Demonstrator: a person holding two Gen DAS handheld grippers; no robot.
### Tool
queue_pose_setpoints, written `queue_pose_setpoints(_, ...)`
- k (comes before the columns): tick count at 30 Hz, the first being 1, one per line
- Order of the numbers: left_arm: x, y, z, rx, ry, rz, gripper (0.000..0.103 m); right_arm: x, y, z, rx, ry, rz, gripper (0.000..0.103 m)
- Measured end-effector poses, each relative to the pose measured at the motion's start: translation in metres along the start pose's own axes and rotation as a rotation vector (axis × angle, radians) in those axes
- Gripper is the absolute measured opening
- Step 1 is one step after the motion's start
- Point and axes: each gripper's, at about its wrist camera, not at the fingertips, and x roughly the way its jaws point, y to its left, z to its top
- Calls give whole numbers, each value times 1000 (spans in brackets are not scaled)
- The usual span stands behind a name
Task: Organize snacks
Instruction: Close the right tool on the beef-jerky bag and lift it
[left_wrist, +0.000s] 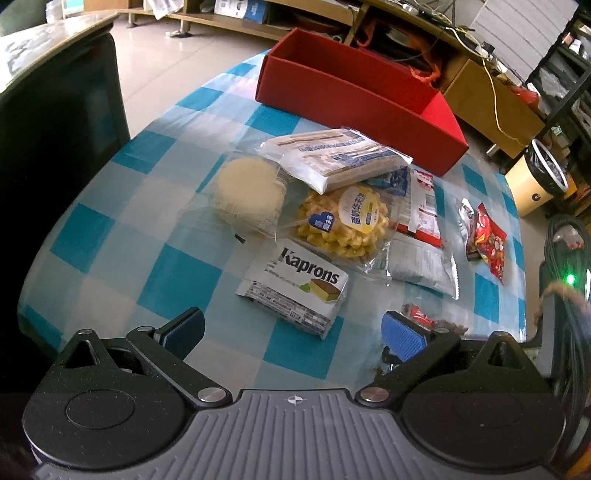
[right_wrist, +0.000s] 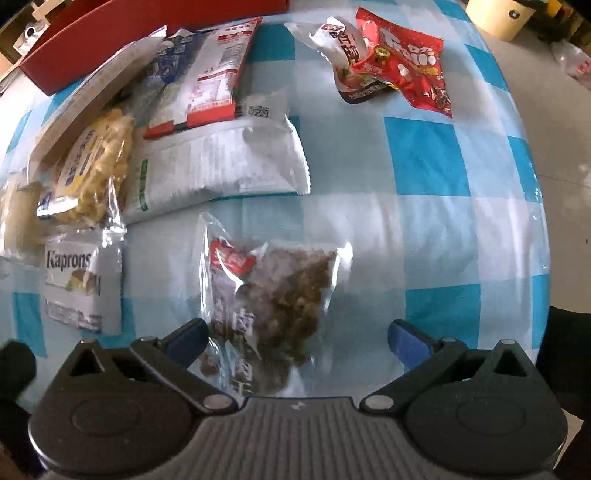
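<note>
Low in frame centre, right gripper (right_wrist: 298, 338) spread wide over clear bag of brown, perhaps meaty, snack (right_wrist: 275, 295), pads not pressing it, left gripper (left_wrist: 293, 334) wide, empty, below Kaprons packet (left_wrist: 293, 291), red box (left_wrist: 354, 99) upper centre.

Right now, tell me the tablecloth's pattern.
Blue, pale blue and white checks on the tablecloth; clearest in the left wrist view.

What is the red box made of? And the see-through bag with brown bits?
The red box looks like cardboard with a dull, matte finish: thin, flat walls and crisp folded corners, no shine. The bag of brown bits looks like thin clear plastic: you can see through it, and it crinkles and catches glare at the edges.
</note>
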Motion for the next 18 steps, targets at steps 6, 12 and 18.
queue_pose_setpoints(6,-1,3,0,-17,-1,-4,103,-5,3,-7,-101,-106,13,101)
queue_pose_setpoints(12,-1,3,0,-20,1,-5,103,-20,13,3,-200,-173,61,73)
queue_pose_setpoints(18,0,7,1,-48,17,-34,103,-22,2,40,-111,-154,20,76)
